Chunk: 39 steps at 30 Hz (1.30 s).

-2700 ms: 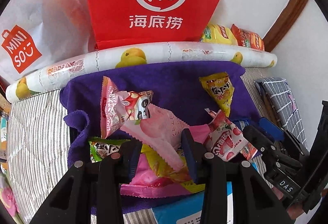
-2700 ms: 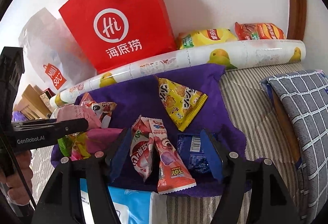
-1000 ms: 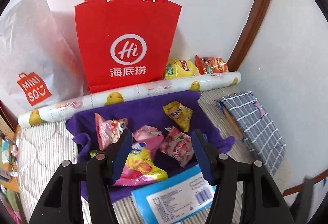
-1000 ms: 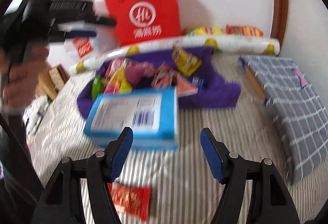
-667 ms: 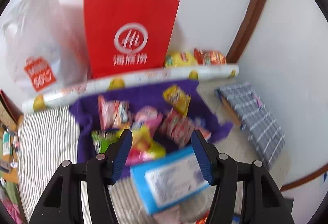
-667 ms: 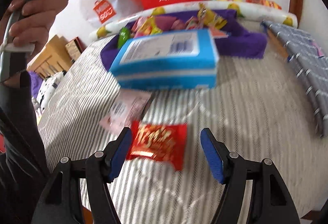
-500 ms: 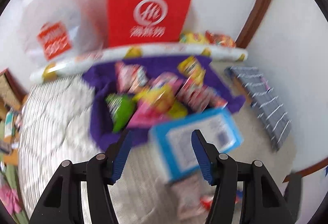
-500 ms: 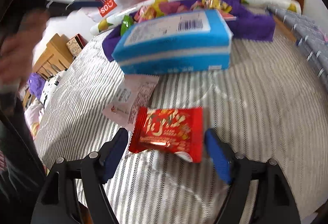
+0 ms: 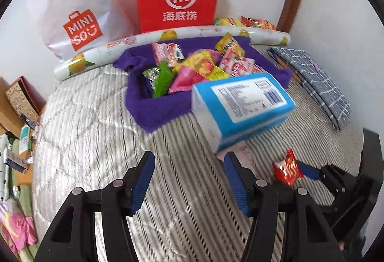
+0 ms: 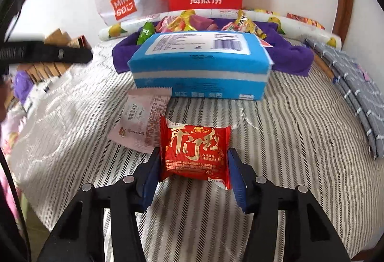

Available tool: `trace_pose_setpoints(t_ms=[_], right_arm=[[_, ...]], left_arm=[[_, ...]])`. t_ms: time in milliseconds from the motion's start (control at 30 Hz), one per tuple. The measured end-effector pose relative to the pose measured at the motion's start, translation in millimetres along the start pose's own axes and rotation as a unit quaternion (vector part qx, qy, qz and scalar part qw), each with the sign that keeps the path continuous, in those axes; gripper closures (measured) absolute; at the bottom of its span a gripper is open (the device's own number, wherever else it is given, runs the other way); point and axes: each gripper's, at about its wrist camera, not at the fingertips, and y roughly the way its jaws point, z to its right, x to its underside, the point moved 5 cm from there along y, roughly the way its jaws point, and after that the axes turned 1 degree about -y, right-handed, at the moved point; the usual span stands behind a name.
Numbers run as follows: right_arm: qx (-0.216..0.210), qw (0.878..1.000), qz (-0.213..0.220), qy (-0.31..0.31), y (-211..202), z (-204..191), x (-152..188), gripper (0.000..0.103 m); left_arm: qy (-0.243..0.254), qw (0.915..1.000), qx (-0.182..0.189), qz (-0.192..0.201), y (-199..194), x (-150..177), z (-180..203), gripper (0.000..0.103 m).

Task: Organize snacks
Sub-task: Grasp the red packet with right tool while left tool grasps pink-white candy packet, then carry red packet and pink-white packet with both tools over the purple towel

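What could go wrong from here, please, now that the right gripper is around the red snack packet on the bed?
The right gripper is closing with the red packet between its pads; the puffy foil could slip out or its contents get crushed. The pale pink packet lies tucked under the red one's edge and may be dragged along. The blue box sits between this spot and the purple cloth, so a low carry might clip it.

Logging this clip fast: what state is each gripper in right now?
Left gripper: open, nothing between its fingers.
Right gripper: jaws closing on the red snack packet, pads at its sides.
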Motion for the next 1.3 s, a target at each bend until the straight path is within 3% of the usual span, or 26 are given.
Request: trace_pose_setpoints(t_ms=[200, 433, 567, 667, 767, 833, 1300], right_arm=[[0.001, 1.0, 0.019, 0.024, -16, 22, -1, 0.05], [0.012, 0.998, 0.041, 0.035, -38, 46, 2, 0.05], [0.016, 0.998, 0.046, 0.042, -44, 59, 5, 0.05], [0.015, 0.998, 0.048, 0.048, -44, 66, 6, 0.05], [0.01, 0.997, 0.047, 0.058, -43, 71, 8, 0.05], [0.006, 0.997, 0.044, 0.062, -41, 72, 10, 0.05], [0.012, 0.997, 0.039, 0.068, -37, 72, 22, 0.05]], left_arm=[[-0.01, 0.9987, 0.046, -0.017, 19, 11, 26, 0.045], [-0.003, 0.9978, 0.047, -0.048, 51, 26, 51, 0.045], [-0.024, 0.9977, 0.039, -0.051, 63, 28, 53, 0.046], [-0.016, 0.9988, 0.022, -0.04, 66, 26, 58, 0.049], [0.0, 0.9996, -0.013, -0.026, 68, 27, 65, 0.063], [0.009, 0.9994, -0.031, -0.015, 67, 27, 68, 0.066], [-0.008, 0.9996, -0.02, 0.02, 58, 36, 59, 0.068]])
